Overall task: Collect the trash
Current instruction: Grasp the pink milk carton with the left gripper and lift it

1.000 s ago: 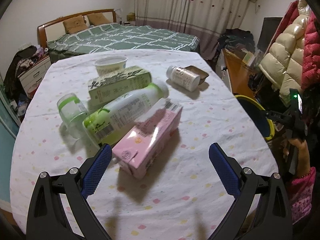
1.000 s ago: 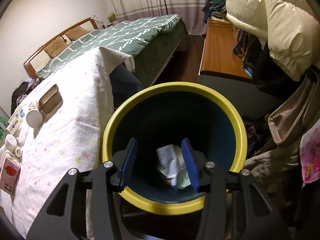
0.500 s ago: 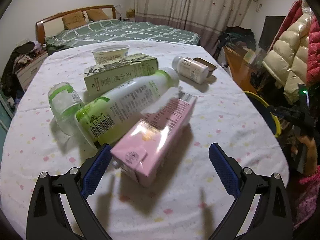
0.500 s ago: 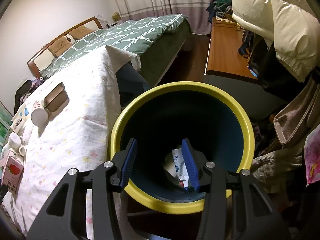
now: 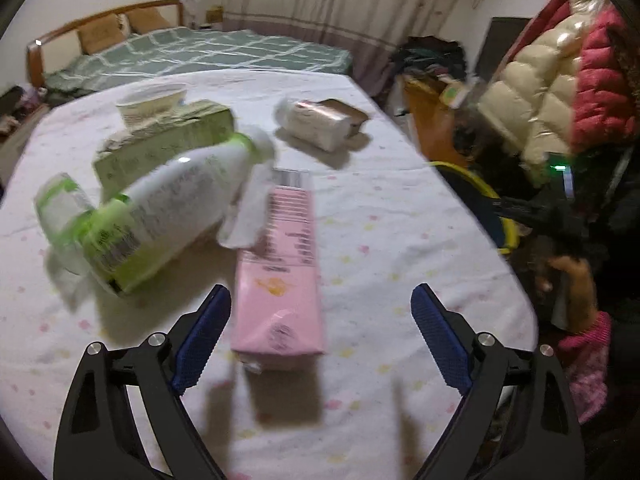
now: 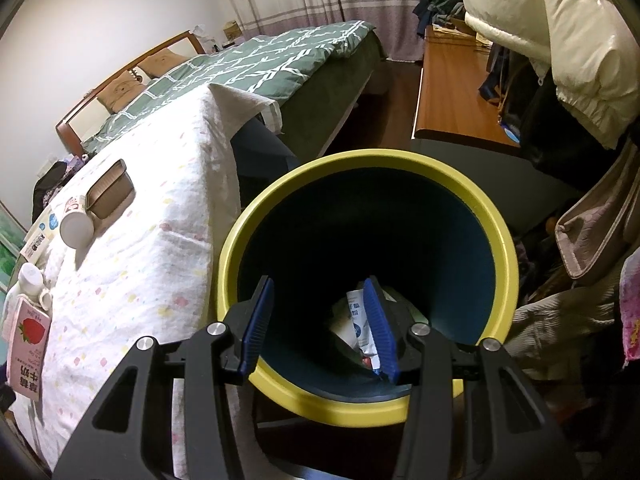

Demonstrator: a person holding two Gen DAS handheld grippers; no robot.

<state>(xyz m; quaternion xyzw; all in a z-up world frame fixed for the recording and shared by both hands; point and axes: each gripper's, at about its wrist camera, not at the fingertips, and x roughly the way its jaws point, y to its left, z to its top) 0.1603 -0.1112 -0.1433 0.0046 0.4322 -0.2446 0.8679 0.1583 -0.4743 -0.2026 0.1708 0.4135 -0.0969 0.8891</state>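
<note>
A pink milk carton [image 5: 280,280] lies lengthwise on the spotted tablecloth [image 5: 400,240]. My left gripper [image 5: 320,300] is low over its near end with the carton between the jaws. The jaws are closing, the left pad [image 5: 204,328] is close beside the carton, and the right pad stands well apart. My right gripper [image 6: 318,284] hovers half open over the yellow-rimmed bin [image 6: 360,156] with nothing between its fingers. Wrappers [image 6: 356,320] lie at the bin's bottom. The same pink carton [image 6: 28,344] shows at the table's near left in the right wrist view.
Beside the carton lie a green-and-white bottle [image 5: 172,200], a green carton [image 5: 168,140], a paper cup [image 5: 152,100], a small green-capped bottle [image 5: 60,204], a white jar [image 5: 312,120] and a brown box [image 5: 344,108]. A person's hand [image 5: 572,280] is at the right, by the bin [image 5: 480,184].
My left gripper has come forward and down over the pink carton, which now lies straight between the jaws; the jaws have narrowed a little. The right gripper has stayed over the bin.
</note>
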